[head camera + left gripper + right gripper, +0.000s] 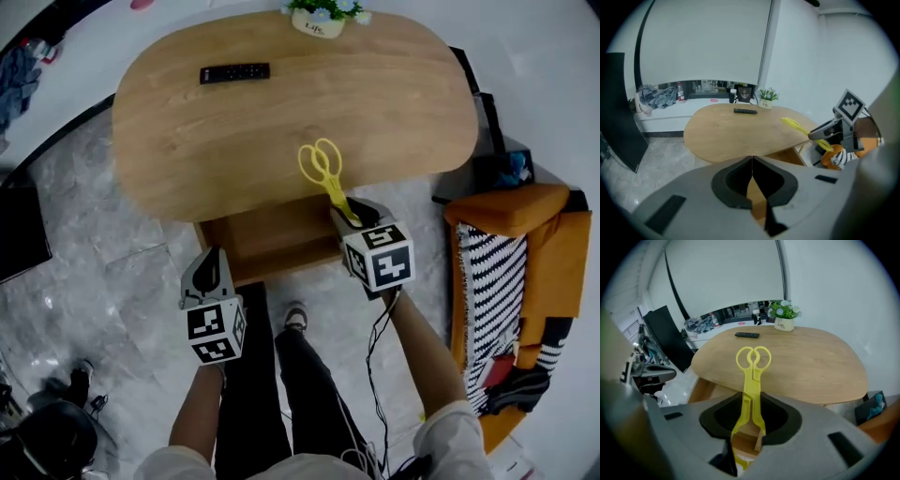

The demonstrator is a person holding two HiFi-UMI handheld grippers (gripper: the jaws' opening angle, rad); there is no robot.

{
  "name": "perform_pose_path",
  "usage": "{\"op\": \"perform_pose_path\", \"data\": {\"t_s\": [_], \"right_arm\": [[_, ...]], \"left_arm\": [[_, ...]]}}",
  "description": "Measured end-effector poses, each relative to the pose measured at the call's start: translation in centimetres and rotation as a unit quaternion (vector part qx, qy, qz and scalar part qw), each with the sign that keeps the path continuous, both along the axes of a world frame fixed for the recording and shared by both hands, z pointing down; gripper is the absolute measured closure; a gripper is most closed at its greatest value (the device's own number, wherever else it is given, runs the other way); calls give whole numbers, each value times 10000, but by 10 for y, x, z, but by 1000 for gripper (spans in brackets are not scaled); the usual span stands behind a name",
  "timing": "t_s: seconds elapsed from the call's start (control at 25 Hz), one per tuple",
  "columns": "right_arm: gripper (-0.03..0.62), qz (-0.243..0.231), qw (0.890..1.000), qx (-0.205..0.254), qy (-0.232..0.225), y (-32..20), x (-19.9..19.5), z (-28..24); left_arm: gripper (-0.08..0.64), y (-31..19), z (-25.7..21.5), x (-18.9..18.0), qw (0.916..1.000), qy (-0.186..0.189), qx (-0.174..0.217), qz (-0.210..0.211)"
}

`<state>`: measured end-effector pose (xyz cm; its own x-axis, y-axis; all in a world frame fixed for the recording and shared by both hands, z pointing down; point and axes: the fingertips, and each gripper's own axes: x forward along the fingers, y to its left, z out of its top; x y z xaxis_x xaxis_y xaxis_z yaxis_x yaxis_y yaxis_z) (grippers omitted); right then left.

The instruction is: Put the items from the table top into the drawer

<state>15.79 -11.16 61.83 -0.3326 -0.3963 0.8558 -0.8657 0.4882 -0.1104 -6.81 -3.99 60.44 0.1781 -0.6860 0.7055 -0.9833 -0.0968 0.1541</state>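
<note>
Yellow plastic tongs (323, 169) with two ring-shaped ends stick out over the near edge of the oval wooden table (234, 141). My right gripper (349, 211) is shut on their lower end, above the open wooden drawer (272, 234). In the right gripper view the tongs (751, 376) run up between the pads. My left gripper (208, 267) is shut and holds nothing, at the drawer's front left corner. A black remote (234, 72) lies at the table's far left, and a small potted plant (319, 19) stands at the far edge.
An orange sofa (525, 281) with a striped cushion stands at the right, close to the table's end. A dark flat panel (19, 234) stands on the grey marble floor at the left. The person's legs (281, 375) are just in front of the drawer.
</note>
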Motion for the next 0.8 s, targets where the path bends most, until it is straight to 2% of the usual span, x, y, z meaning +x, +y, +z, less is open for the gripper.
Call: {"op": "perform_pose_path", "data": {"t_s": [0.12, 0.2, 0.36, 0.52, 0.68, 0.8], "right_arm": [[480, -715, 9974, -2, -61, 35, -22, -5], [479, -1257, 9920, 9, -90, 55, -38, -6], [479, -2178, 9759, -2, -162, 86, -66, -1], [478, -2988, 9539, -217, -200, 105, -90, 8], [477, -3410, 9390, -360, -254, 109, -110, 16], [471, -3433, 9381, -359, -297, 105, -118, 23]], "left_arm": [[551, 26, 2, -2, 9998, 41, -67, -189], [551, 40, 3, -8, 9994, 49, -64, -351], [551, 63, 3, -17, 9980, 70, -19, -621], [551, 79, 2, -25, 9973, 57, -3, -739], [551, 83, 1, -41, 9964, 16, -7, -847], [551, 82, 1, -52, 9956, 2, 18, -942]]}}
